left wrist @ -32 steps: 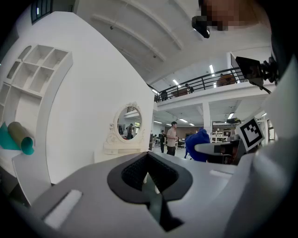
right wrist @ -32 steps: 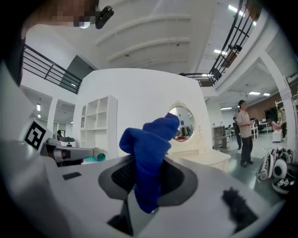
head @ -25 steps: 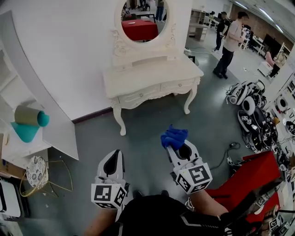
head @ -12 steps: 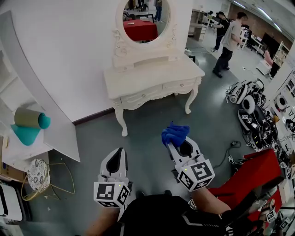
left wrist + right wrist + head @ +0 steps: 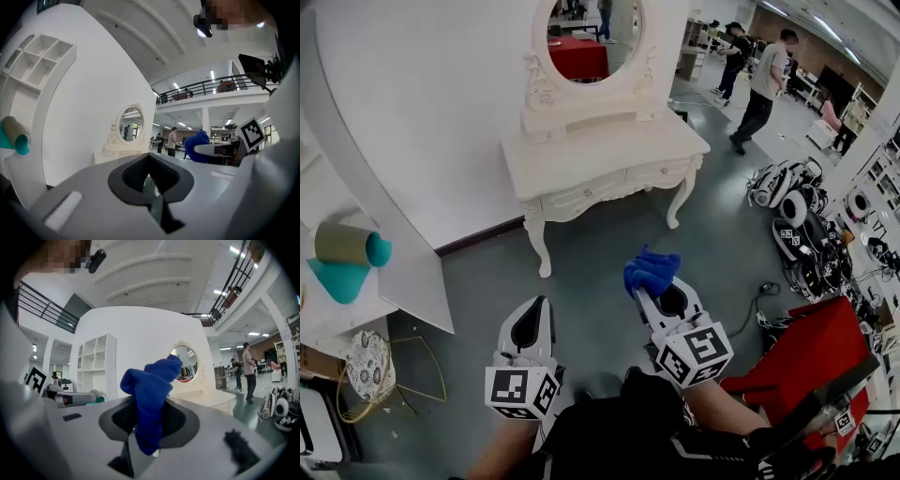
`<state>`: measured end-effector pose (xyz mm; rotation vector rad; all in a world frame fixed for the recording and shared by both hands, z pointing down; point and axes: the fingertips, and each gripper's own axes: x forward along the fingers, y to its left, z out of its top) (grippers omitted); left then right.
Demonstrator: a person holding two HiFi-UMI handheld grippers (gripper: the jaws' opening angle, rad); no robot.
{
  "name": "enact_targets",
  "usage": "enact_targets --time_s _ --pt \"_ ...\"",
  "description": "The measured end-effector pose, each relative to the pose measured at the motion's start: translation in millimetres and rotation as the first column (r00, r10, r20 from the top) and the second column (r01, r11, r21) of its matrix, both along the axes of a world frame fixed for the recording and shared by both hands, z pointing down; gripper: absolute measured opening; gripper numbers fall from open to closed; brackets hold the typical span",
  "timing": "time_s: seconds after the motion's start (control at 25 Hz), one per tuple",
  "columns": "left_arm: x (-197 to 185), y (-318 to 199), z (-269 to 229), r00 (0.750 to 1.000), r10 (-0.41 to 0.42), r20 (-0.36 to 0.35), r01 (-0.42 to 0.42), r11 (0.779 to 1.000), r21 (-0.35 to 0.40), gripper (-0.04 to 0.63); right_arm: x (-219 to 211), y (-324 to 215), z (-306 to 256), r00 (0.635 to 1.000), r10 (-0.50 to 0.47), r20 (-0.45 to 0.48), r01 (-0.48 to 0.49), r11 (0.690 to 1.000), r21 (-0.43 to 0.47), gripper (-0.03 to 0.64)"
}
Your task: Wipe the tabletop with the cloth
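A bunched blue cloth (image 5: 652, 271) (image 5: 151, 397) (image 5: 197, 146) sticks up out of my right gripper (image 5: 652, 292) (image 5: 146, 425), whose jaws are shut on it. It is held in the air over the grey floor. My left gripper (image 5: 531, 326) (image 5: 151, 177) is beside it, lower left in the head view, jaws shut with nothing between them. The white dressing table (image 5: 598, 155) (image 5: 213, 398) (image 5: 110, 153) with an oval mirror (image 5: 584, 37) stands against the white wall ahead, a good way beyond both grippers. Its top looks bare.
A white shelf unit (image 5: 352, 272) with a teal and olive roll (image 5: 349, 251) is at the left. A red box (image 5: 802, 354) and black and white gear (image 5: 806, 239) lie at the right. People (image 5: 761, 86) walk at the far right.
Both grippers keep their pose and the cloth stays gripped. The view has shifted a little, so the dressing table sits slightly further left and up.
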<state>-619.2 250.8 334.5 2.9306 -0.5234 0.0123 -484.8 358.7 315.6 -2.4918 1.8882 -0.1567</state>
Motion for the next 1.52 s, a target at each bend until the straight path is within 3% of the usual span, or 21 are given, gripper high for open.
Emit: enact_targets --time_s 0.36,0.84,1.16,1.52 --pt "33 -37 9 0.999 -0.044 0.02 0.044 0.999 -0.001 0.008 40 -46 6 0.999 -0.04 0.01 0.04 0.999 0.032 0.121" --pt "142 -85 -10 0.996 -0.085 -0.002 0.085 0.996 0.025 0.008 153 -104 -6 0.993 -0.12 0.007 0.119 0.991 0.067 0.121" --pt "218 -96 -10 0.994 -0.107 0.038 0.105 0.993 0.053 0.008 227 -122 -6 0.987 -0.16 0.018 0.158 0.985 0.075 0.123" --pt "263 -112 -12 0.99 -0.135 0.032 0.134 0.99 0.048 0.009 273 -145 -1 0.979 -0.203 0.019 0.201 0.976 0.078 0.121"
